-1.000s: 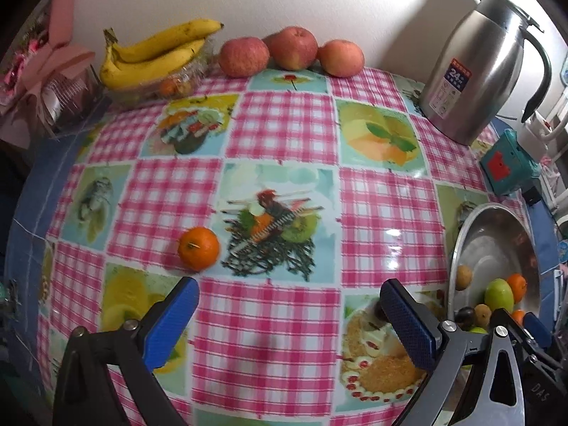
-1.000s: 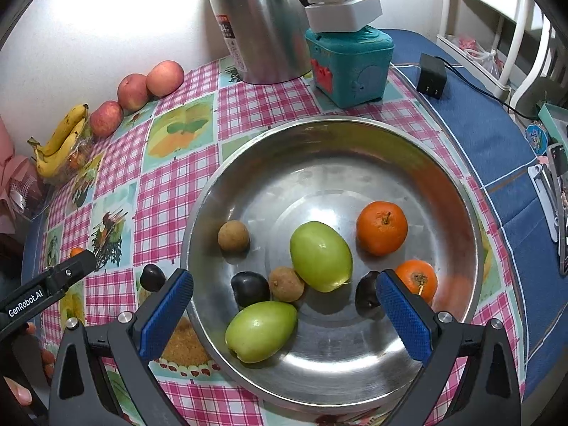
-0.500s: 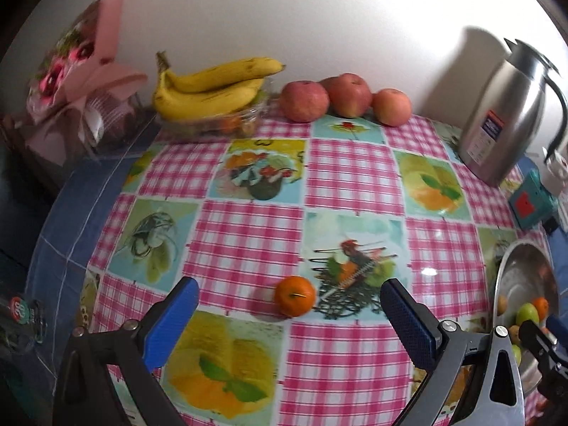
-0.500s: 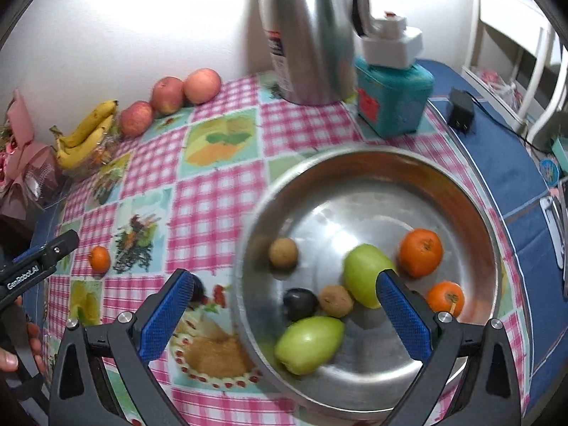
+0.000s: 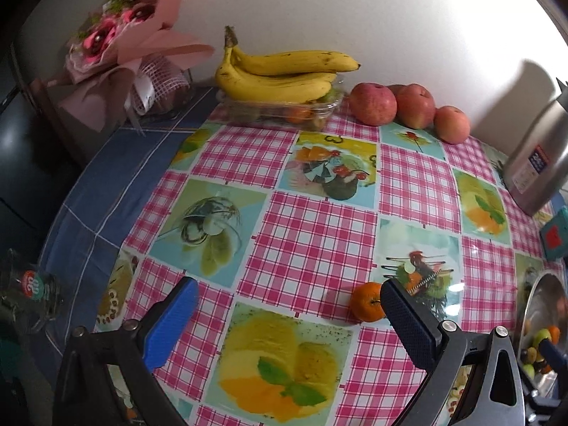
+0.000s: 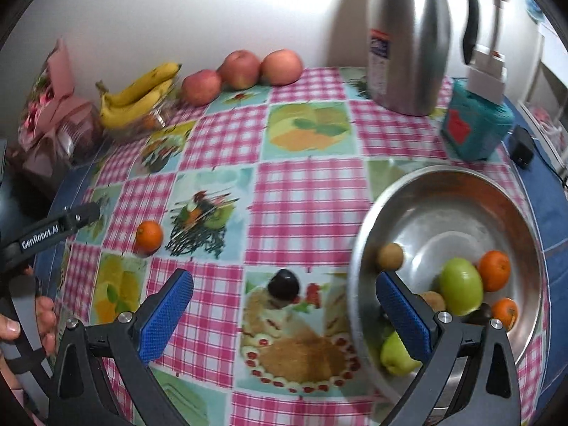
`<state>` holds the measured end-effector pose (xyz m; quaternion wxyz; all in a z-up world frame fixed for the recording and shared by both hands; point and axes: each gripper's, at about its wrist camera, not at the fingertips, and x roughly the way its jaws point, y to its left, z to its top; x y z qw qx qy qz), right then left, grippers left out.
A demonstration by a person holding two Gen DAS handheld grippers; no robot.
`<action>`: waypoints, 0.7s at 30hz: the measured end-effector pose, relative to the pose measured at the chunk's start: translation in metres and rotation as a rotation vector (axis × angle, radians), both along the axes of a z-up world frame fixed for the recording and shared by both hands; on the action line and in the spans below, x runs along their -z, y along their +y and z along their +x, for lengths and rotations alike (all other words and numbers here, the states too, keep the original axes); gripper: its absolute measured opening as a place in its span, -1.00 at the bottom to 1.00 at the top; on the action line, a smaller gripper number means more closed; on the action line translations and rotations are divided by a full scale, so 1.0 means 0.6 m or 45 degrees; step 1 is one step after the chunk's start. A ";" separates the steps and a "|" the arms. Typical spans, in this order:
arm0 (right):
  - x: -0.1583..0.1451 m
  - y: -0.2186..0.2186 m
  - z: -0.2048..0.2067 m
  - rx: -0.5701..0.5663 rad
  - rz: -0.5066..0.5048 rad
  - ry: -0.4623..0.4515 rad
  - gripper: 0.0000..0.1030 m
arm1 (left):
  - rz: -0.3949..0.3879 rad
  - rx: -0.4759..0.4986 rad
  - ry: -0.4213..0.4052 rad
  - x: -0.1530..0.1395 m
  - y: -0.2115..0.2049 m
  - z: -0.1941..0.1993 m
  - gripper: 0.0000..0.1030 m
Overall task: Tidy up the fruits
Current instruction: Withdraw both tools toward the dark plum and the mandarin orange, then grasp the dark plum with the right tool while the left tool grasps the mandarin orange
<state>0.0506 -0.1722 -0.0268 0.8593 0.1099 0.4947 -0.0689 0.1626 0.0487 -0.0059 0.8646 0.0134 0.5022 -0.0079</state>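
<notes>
Right wrist view alone shows dark plum (image 6: 283,285) beside bowl (image 6: 358,241).

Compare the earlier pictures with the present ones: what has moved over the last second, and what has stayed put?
Both cameras swung left. The right gripper left the large steel bowl and now frames the small dark plum on the checked cloth. The left gripper swept past the small loose orange, now beside its right-hand finger. Nothing was grasped or released; both stay open. Fruits, bowl and steel jug have not moved.

Left tool (image 5: 287,305) gaping (nothing held); tangerine (image 5: 367,306) beside right finger (image 5: 408,323).
</notes>
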 end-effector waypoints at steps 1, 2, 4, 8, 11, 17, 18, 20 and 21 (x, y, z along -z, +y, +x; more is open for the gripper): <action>0.002 0.002 0.001 -0.004 -0.004 0.007 0.99 | -0.005 0.001 0.002 0.001 0.000 0.000 1.00; 0.006 0.006 0.004 -0.010 -0.009 0.019 0.99 | -0.006 0.006 0.005 0.001 -0.001 0.000 1.00; 0.012 0.011 0.010 -0.021 -0.007 0.036 0.99 | -0.003 0.032 0.026 0.006 -0.009 0.003 1.00; 0.017 0.022 0.019 -0.050 -0.034 0.037 0.99 | -0.035 0.102 0.035 0.012 -0.029 0.003 1.00; 0.027 0.029 0.027 -0.068 -0.051 0.065 0.99 | -0.058 0.125 0.055 0.021 -0.038 0.007 1.00; 0.041 0.030 0.036 -0.082 -0.044 0.097 0.99 | -0.160 0.163 0.113 0.047 -0.054 0.015 1.00; 0.043 0.028 0.037 -0.080 -0.031 0.100 0.99 | -0.163 0.169 0.125 0.052 -0.058 0.017 1.00; 0.047 0.028 0.038 -0.078 -0.028 0.106 0.97 | -0.163 0.181 0.144 0.060 -0.065 0.019 0.96; 0.048 0.028 0.038 -0.080 -0.038 0.110 0.90 | -0.163 0.188 0.155 0.065 -0.068 0.019 0.90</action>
